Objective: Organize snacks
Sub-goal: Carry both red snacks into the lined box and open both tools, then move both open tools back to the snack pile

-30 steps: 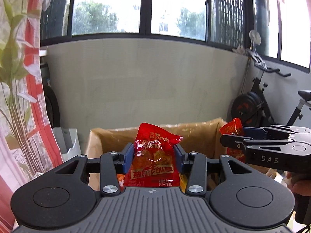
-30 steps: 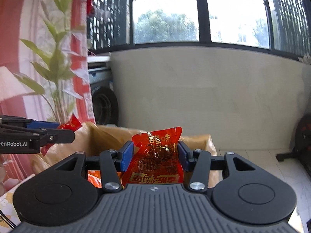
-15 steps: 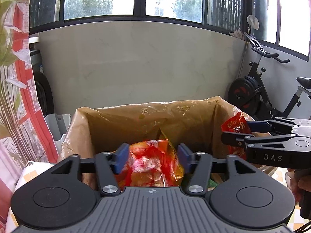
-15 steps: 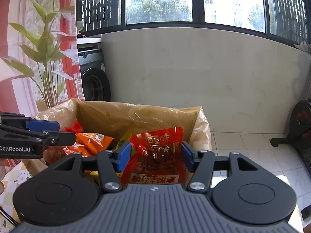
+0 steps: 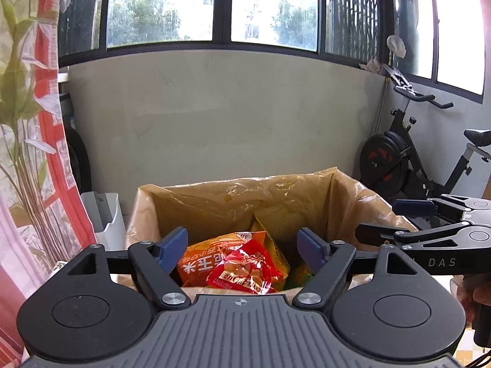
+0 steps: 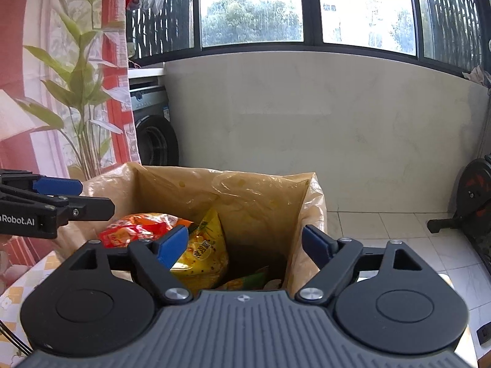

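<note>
Fingers of the left gripper [image 5: 244, 247] and the right gripper [image 6: 245, 242] are spread wide and nothing is held in either. Just beyond them, a red snack packet [image 5: 245, 271] is seen lying on an orange bag [image 5: 211, 256] beside a yellow bag [image 6: 204, 250] inside the lined box [image 5: 294, 199]. Packing is judged well advanced, though no loose snacks are shown, so what remains cannot be told

The box liner [image 5: 276, 196] is thin, crinkled, glossy tan plastic film. The snack packets [image 5: 242, 263] are shiny foil-like plastic, wrinkled. Each gripper, left [image 5: 242, 247] and right [image 6: 245, 243], is matt black plastic with a ribbed grey body, bright metal screws and smooth blue pads [image 5: 172, 242].
</note>
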Demonstrator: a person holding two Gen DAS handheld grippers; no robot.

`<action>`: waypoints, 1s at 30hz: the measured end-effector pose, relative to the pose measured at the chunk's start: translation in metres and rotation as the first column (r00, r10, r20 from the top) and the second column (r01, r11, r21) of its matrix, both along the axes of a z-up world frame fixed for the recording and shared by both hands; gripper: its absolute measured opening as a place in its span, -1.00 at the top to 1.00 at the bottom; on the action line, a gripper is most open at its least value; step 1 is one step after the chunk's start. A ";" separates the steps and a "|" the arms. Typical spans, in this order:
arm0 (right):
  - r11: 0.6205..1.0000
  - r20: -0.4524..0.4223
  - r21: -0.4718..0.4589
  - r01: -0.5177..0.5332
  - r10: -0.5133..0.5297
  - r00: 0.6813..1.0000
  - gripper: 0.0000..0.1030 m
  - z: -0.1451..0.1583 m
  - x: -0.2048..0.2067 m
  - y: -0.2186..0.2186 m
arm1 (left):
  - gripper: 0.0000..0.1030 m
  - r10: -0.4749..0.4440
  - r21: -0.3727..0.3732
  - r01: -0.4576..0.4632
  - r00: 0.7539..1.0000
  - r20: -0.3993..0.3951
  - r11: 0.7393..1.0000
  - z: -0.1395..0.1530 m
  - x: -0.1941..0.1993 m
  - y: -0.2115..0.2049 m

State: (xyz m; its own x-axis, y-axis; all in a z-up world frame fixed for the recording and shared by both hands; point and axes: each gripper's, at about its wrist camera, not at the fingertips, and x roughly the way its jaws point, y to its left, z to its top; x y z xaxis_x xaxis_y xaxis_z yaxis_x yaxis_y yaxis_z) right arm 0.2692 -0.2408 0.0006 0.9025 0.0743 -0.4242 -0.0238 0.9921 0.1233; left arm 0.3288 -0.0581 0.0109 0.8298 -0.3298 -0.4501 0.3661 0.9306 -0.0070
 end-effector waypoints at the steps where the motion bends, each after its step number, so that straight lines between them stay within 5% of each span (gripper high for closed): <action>1: 1.000 0.005 0.002 -0.002 0.002 1.000 -0.62 0.001 -0.004 0.001 | -0.56 0.003 0.002 -0.003 1.000 0.008 1.000 0.001 -0.006 0.003; 15: 0.999 0.066 0.041 -0.010 0.008 0.998 -0.63 -0.008 -0.059 0.010 | -0.56 0.095 -0.038 -0.093 0.995 0.043 0.995 -0.008 -0.076 0.073; 23: 0.998 0.088 0.066 0.002 -0.008 0.996 -0.63 -0.031 -0.091 0.014 | -0.56 0.222 -0.063 -0.223 0.975 -0.030 0.973 -0.043 -0.106 0.123; 30: 0.999 -0.007 0.053 0.000 0.001 1.000 -0.63 -0.078 -0.102 0.028 | -0.55 0.302 -0.008 -0.306 0.943 -0.143 0.952 -0.093 -0.130 0.152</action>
